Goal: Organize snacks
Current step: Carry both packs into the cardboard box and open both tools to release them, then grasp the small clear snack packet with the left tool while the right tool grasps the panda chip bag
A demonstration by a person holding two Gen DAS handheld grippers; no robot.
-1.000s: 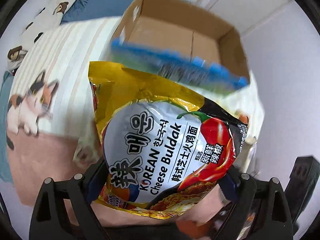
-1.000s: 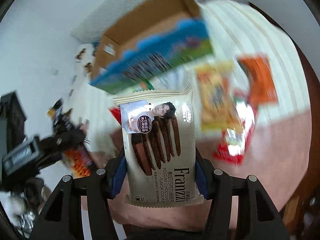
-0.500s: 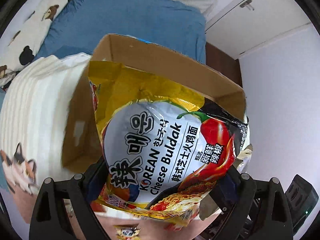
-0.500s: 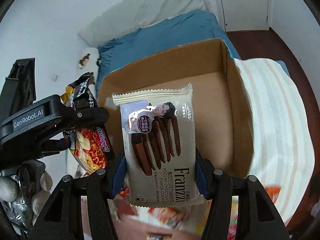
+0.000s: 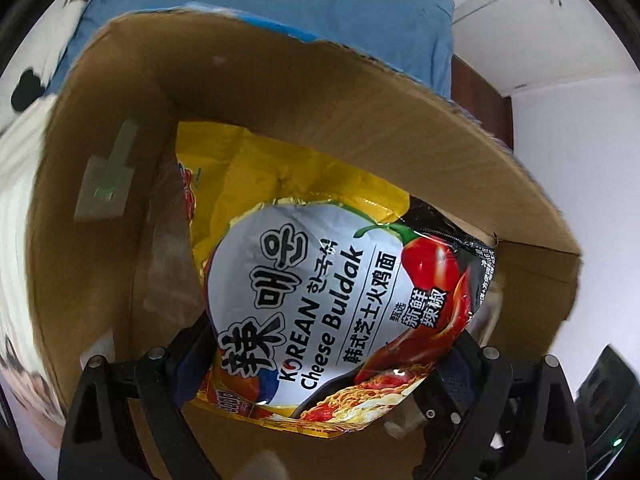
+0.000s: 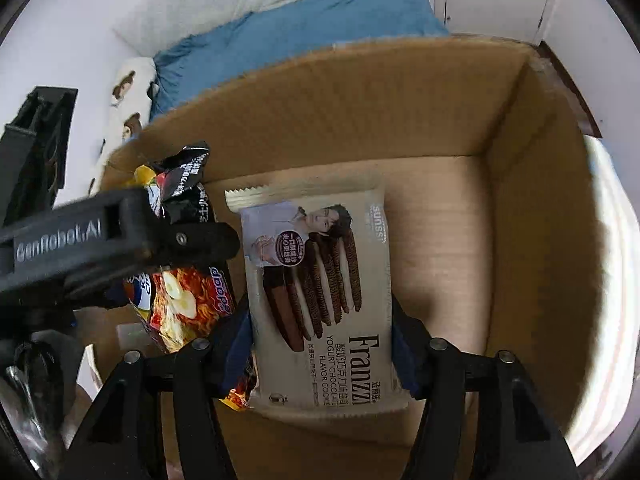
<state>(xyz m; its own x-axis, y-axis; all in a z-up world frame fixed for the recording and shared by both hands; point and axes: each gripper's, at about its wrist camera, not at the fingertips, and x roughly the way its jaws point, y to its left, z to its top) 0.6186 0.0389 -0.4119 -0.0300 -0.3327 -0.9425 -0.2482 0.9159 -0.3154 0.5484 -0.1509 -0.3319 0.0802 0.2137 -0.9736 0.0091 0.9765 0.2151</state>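
Note:
My left gripper (image 5: 324,364) is shut on a yellow Korean Cheese Buldak noodle packet (image 5: 320,280) and holds it inside an open cardboard box (image 5: 280,92). My right gripper (image 6: 322,344) is shut on a beige Franzzi chocolate cookie pack (image 6: 320,292) and holds it inside the same box (image 6: 440,220), above the bare floor. In the right wrist view the left gripper (image 6: 120,240) with its noodle packet (image 6: 180,296) sits at the box's left side, right beside the cookie pack.
The box stands on a bed with a blue sheet (image 6: 300,28) and a striped white cover (image 6: 616,260). White walls and a cupboard door (image 5: 520,12) lie beyond. A cartoon-print pillow (image 6: 128,92) lies behind the box's left corner.
Both grippers have moved forward and down into the box with their packs. The box walls now fill both views; the loose snacks on the bed are out of sight.

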